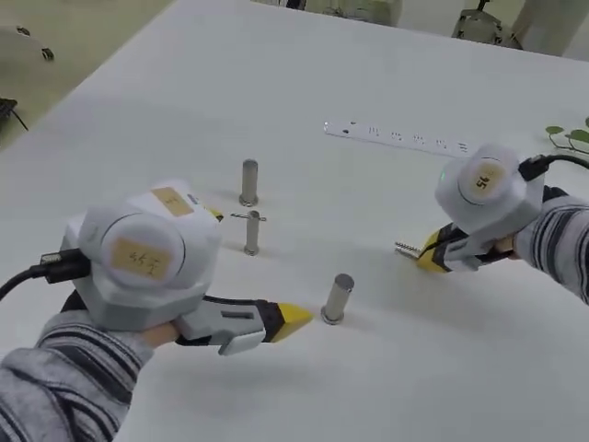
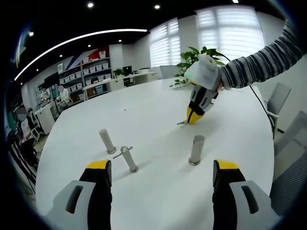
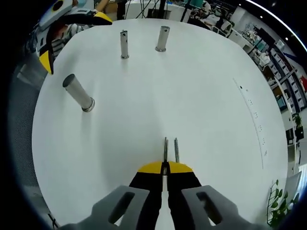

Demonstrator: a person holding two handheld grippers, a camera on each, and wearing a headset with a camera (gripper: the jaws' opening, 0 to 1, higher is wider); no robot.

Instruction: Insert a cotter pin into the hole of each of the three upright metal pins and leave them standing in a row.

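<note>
Three upright metal pins stand on the white table: a far pin (image 1: 248, 182), a middle pin (image 1: 252, 232) with a cotter pin (image 1: 248, 217) through its top, and a near pin (image 1: 338, 298). My left gripper (image 2: 162, 167) is open, and the near pin (image 2: 196, 149) and the middle pin (image 2: 129, 159) stand ahead between its jaws. One of its yellow fingertips (image 1: 294, 316) lies just left of the near pin. My right gripper (image 3: 165, 167) is shut on a cotter pin (image 3: 170, 148), whose legs stick out forward low over the table; the same cotter pin (image 1: 408, 248) shows right of the row.
A white power strip (image 1: 396, 136) lies flat at the back of the table. Plant leaves (image 1: 571, 136) reach in at the right edge. The white tabletop (image 1: 386, 368) is bare around the pins.
</note>
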